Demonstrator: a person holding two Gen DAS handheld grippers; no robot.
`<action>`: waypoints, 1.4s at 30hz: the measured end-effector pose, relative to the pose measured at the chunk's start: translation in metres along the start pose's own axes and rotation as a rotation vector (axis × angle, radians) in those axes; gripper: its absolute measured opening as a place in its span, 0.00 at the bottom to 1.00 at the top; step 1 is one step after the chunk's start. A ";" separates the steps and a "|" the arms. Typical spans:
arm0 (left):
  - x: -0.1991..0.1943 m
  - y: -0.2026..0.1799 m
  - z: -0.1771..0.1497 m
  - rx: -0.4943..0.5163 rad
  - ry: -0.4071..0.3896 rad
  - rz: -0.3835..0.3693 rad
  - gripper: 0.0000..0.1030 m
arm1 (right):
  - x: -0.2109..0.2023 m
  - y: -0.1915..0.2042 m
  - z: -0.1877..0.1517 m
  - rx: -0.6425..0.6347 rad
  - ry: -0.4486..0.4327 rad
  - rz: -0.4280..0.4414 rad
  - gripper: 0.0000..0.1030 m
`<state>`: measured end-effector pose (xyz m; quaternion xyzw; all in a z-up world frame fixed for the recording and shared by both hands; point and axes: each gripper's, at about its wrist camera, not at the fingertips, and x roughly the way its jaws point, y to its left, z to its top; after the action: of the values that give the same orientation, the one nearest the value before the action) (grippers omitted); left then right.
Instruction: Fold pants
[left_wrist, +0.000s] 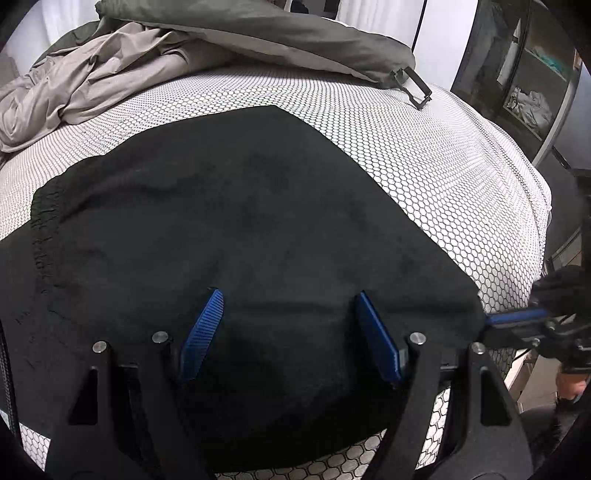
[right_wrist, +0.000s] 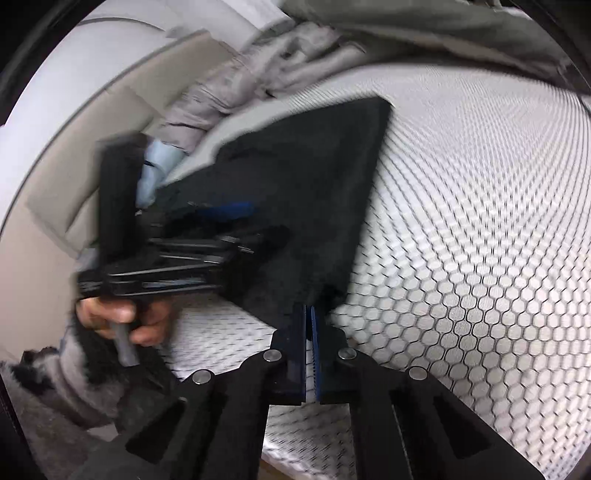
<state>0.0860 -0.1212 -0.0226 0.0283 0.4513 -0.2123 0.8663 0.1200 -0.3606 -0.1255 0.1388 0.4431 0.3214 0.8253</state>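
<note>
Black pants (left_wrist: 229, 221) lie spread on a bed with a white hexagon-patterned mattress (left_wrist: 424, 155). My left gripper (left_wrist: 290, 295) is open, its blue fingers (left_wrist: 201, 332) over the near part of the pants, holding nothing. My right gripper (right_wrist: 308, 314) is shut on the near corner of the pants (right_wrist: 314, 206) and lifts that edge off the mattress (right_wrist: 461, 221). The right gripper also shows at the right edge of the left wrist view (left_wrist: 517, 319), at the pants' corner. The left gripper shows in the right wrist view (right_wrist: 221, 221), blurred, over the pants.
A crumpled beige sheet (left_wrist: 92, 81) and a grey-green duvet (left_wrist: 277, 40) are piled at the far side of the bed. A dark shelf unit (left_wrist: 524, 74) stands at the right. The bed's edge runs along the right and near side.
</note>
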 end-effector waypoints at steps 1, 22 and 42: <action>0.001 0.000 0.002 -0.004 0.002 -0.003 0.70 | 0.000 0.003 -0.003 -0.022 0.016 -0.001 0.02; 0.012 -0.078 -0.014 0.214 0.004 0.017 0.73 | 0.041 -0.042 0.048 0.157 0.054 0.022 0.44; -0.012 -0.056 -0.008 0.207 0.006 -0.124 0.74 | 0.119 -0.090 0.230 0.165 0.014 -0.250 0.23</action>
<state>0.0517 -0.1661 -0.0093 0.0905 0.4306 -0.3108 0.8425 0.3932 -0.3381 -0.1175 0.1477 0.4878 0.1796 0.8414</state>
